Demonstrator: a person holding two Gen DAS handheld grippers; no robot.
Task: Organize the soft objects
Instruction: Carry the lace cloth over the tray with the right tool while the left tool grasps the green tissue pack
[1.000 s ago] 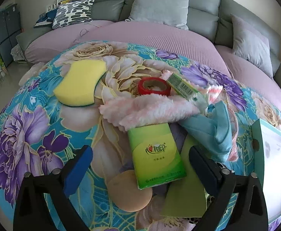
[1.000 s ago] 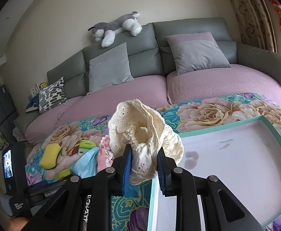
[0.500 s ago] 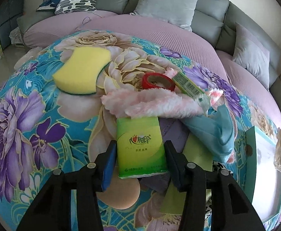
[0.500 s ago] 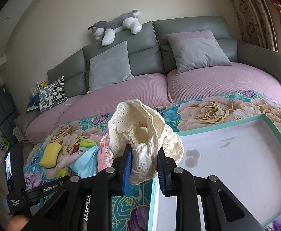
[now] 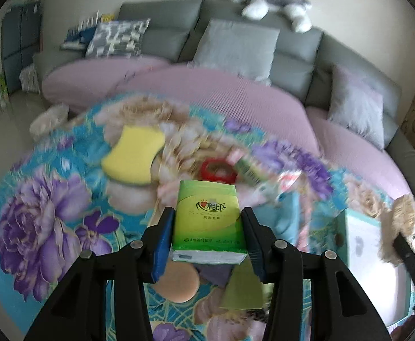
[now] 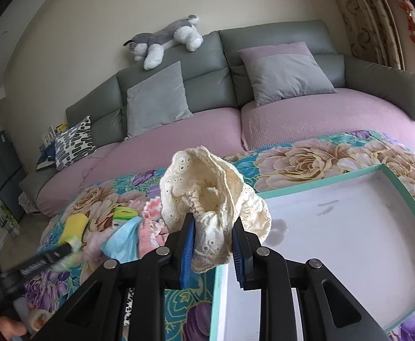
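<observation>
My left gripper (image 5: 207, 236) is shut on a green tissue pack (image 5: 207, 218) and holds it lifted above the flowered table. My right gripper (image 6: 212, 244) is shut on a cream lace cloth (image 6: 210, 196) and holds it above the left rim of the white tray with teal edge (image 6: 400, 182). On the table lie a yellow sponge (image 5: 133, 156), a red tape roll (image 5: 217, 169), a pink fluffy cloth (image 5: 167, 190), a blue cloth (image 6: 122, 241), a round beige pad (image 5: 179, 284) and a green cloth (image 5: 244, 287).
The tray also shows at the right in the left wrist view (image 5: 372, 253). A small green box (image 5: 247, 167) lies by the tape. A grey sofa with pink seat (image 6: 321, 116), cushions and a plush dog (image 6: 164, 39) stands behind the table.
My left gripper closed on the tissue pack and lifted it off the pile, with the view tilting up. My right gripper has held still with the lace cloth.
</observation>
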